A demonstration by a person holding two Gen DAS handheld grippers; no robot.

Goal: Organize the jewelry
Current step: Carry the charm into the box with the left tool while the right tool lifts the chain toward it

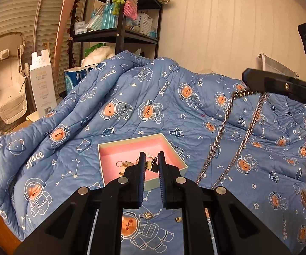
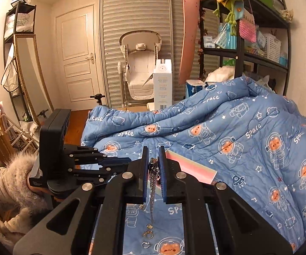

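Hanging over blue space-print quilt (image 1: 110, 97): silver curb chain (image 1: 223, 127) pinched in right gripper (image 2: 153, 165). Left gripper (image 1: 152, 161) slightly parted, empty, above pink-lined open box (image 1: 131, 146); loose rings (image 2: 147, 233) near.

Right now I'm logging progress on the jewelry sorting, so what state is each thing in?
Right tongs: shut on the silver chain.
Silver chain: lifted, hanging in two strands down to the blanket.
Left tongs: open, holding nothing, above the box.
Pink-lined box: lid off, several gold pieces inside.
Small rings: loose on the blanket, outside the box.
Blue blanket: rumpled, spread under everything.
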